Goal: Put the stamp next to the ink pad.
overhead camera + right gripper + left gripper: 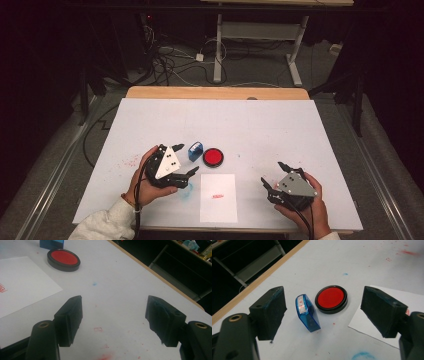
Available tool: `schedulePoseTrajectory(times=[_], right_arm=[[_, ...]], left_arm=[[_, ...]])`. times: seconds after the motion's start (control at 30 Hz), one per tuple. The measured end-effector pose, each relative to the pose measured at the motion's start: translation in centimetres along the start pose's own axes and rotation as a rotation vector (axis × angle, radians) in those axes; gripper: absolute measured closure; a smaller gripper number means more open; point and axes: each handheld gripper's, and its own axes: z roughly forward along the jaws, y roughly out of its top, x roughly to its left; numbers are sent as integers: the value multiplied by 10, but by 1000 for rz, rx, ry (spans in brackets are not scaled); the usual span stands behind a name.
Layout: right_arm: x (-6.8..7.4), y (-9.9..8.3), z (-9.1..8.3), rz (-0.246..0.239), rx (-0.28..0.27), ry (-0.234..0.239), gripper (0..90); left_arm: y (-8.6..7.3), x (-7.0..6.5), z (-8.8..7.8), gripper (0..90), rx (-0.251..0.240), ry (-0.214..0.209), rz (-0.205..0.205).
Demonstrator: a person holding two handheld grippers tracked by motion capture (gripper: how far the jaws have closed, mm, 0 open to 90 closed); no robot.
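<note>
Left claw (184,161) stood wide and held nothing, its two black jaws aimed toward the blue stamp (307,312), which lay tipped on its side on the white table (260,125), just beside the round red ink pad (331,298) and not touching it. In the left claw's own view the stamp sat between the lines of the two jaws but farther off, with the pads well clear of it. Right claw (272,184) was likewise spread and empty, resting low over the table at the person's right, well apart from the stamp and the pad.

Judging from how things lay, a good part of the stamping work looked done: the sheet of paper (218,197) in front of the person already bore one small red mark (217,196) near its middle, and the stamp was back on the table by the pad. What seemed left was either a further print or tidying up; with the left claw pointed at the stamp, a pick-up looked the likelier step, though nothing was gripped yet.

Several things were hard to read. The print's wording was too small to make out. In the right claw's view the stamp (51,244) was cut off by the top edge. Red and blue smudges dotted the table, and the stamp's face could not be seen.
</note>
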Motion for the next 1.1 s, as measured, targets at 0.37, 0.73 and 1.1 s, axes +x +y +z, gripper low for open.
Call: schedulePoseTrajectory(times=[0.37,0.73,1.1], right_arm=[[-4,-3,-6,1,-2,-12,304],[-6,-5,-9,11,-2,-25,299],[-7,-8,-12,15,2,-32,299]], left_arm=[[-10,-1,-12,195,14,41,6],[-24,1,-24,195,11,66,-5],[-41,2,-33,195,43,79,-10]])
